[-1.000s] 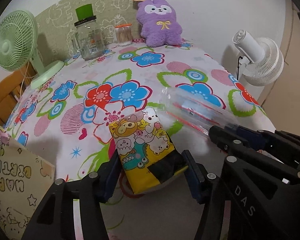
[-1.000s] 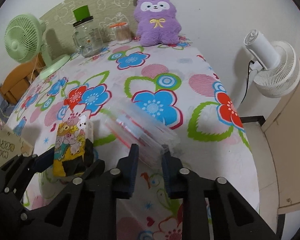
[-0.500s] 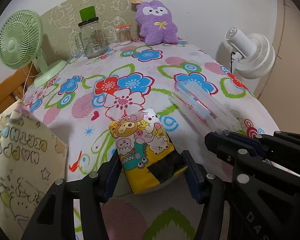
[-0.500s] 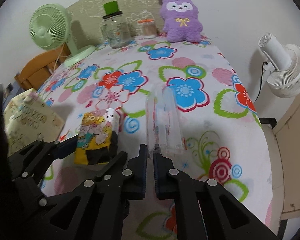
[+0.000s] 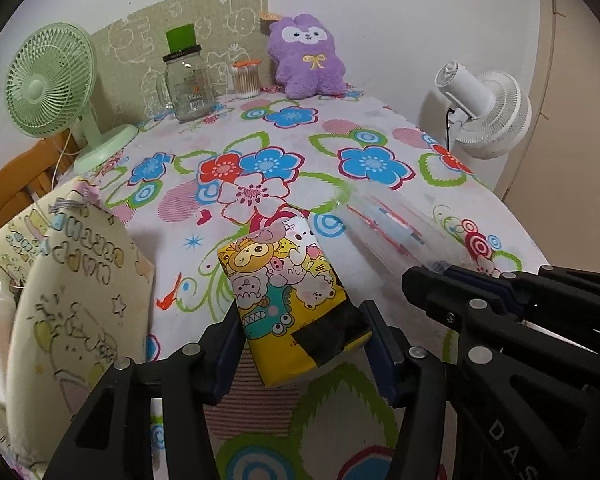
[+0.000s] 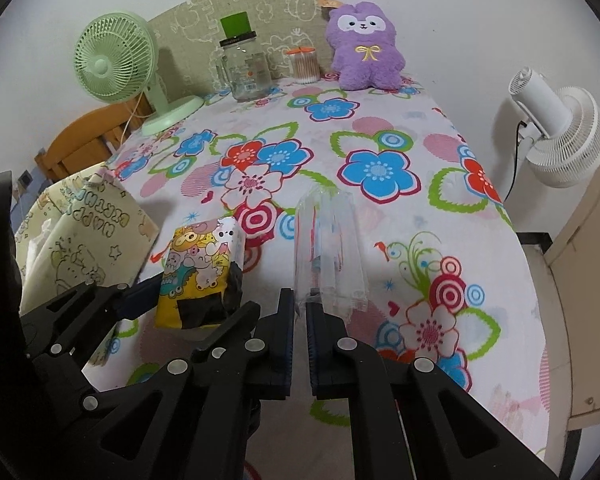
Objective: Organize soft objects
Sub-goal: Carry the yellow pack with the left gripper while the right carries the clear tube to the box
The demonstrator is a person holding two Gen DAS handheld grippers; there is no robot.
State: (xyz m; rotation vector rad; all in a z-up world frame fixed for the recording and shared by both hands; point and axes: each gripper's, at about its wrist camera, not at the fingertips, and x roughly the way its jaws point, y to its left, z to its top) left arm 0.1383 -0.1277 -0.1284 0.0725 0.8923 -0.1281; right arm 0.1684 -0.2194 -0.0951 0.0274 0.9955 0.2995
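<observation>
Both claws lifted pkts toward gift bag (image 5: 72,296).

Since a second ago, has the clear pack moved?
Yes. The clear pack, pinched in the right claw, has come away from the purple plush, toward the table's near edge.

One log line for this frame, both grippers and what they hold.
left gripper: shut on cartoon pouch | right gripper: shut on clear packet

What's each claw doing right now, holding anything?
Left claw: closed on the yellow cartoon pack.
Right claw: shut on the end of the clear plastic packet.
</observation>
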